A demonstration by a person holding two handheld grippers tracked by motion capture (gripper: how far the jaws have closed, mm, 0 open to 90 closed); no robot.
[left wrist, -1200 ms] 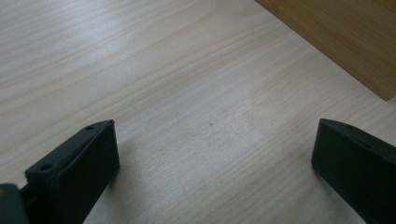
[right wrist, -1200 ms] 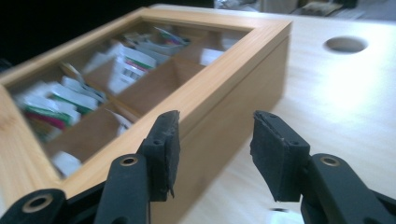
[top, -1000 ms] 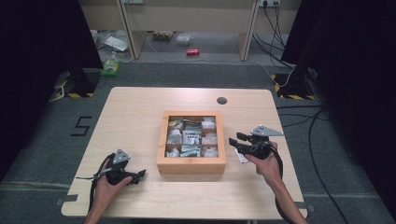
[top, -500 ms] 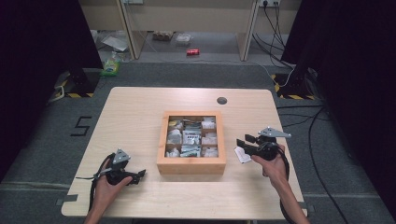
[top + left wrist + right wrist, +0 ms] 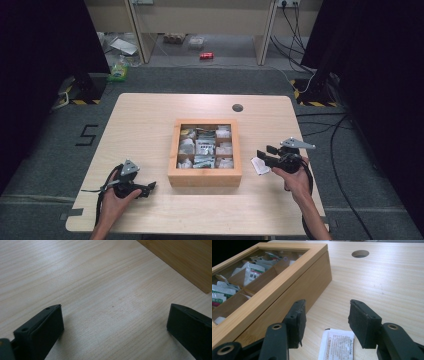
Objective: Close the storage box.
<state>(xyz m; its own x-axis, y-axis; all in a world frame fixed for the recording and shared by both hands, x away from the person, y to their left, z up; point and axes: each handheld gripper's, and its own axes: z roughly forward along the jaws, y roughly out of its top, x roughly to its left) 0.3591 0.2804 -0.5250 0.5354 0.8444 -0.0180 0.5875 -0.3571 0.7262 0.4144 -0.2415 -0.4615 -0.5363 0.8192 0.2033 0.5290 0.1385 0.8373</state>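
Small white packet (image 5: 337,343) flat on the pale table (image 5: 150,120), low centre of the right gripper view, beside a wooden compartment box (image 5: 205,176), beneath right gripper (image 5: 325,322) just opening, nothing gripped; left gripper (image 5: 113,327) lower left, spread wide, empty.

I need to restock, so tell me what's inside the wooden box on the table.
The wooden box holds white sachets, some with green print, sorted in compartments. The sachets underneath are covered by those on top, so how many there are cannot be told.
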